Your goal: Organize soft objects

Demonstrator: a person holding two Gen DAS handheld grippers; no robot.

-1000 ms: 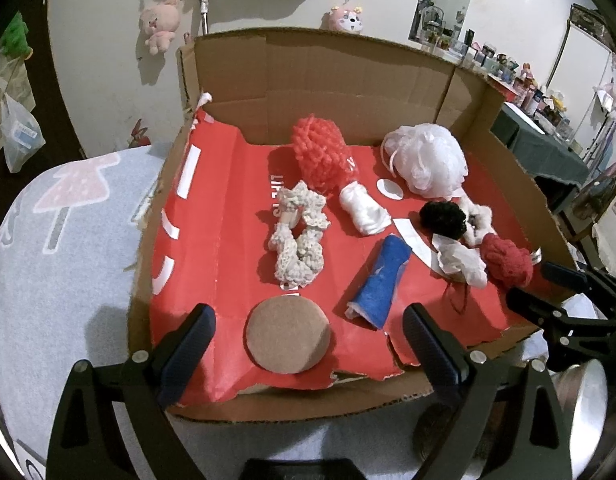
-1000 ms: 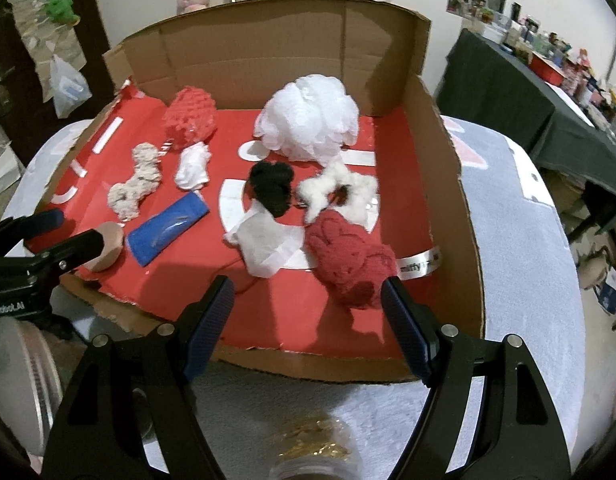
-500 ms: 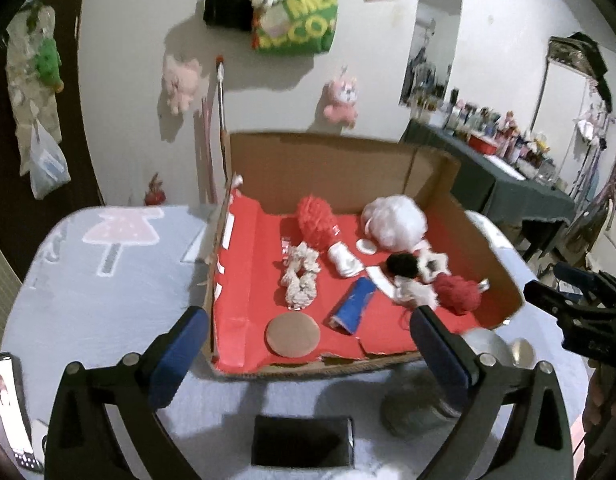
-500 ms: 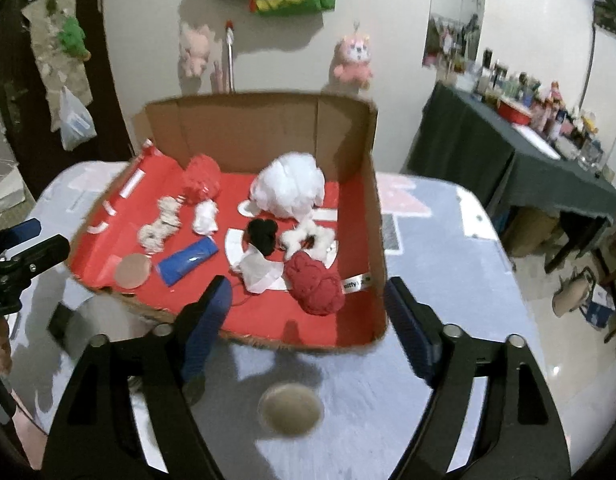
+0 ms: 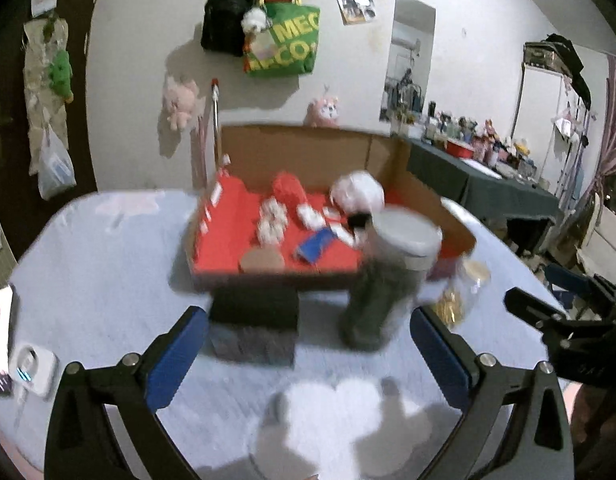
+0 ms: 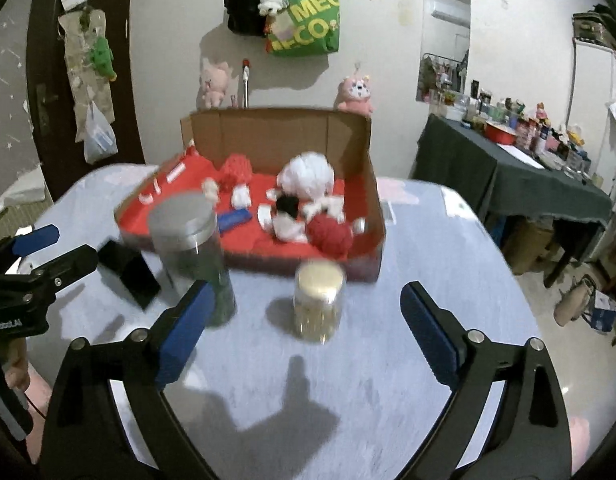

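The left gripper has a matte black frame that splits into two angular arms with triangular cut-outs, each ending in a flat blue pad. A round silver screw sits on each arm near the pad, and another further back. The right gripper has the same build: black frame, blue pads, silver screws. White lettering marks the left gripper's side in the right wrist view.

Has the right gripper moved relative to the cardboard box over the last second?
Yes. The right gripper has pulled back from the cardboard box: earlier its fingers framed the red lining at the box's front edge; now the box sits farther off, with two jars between.
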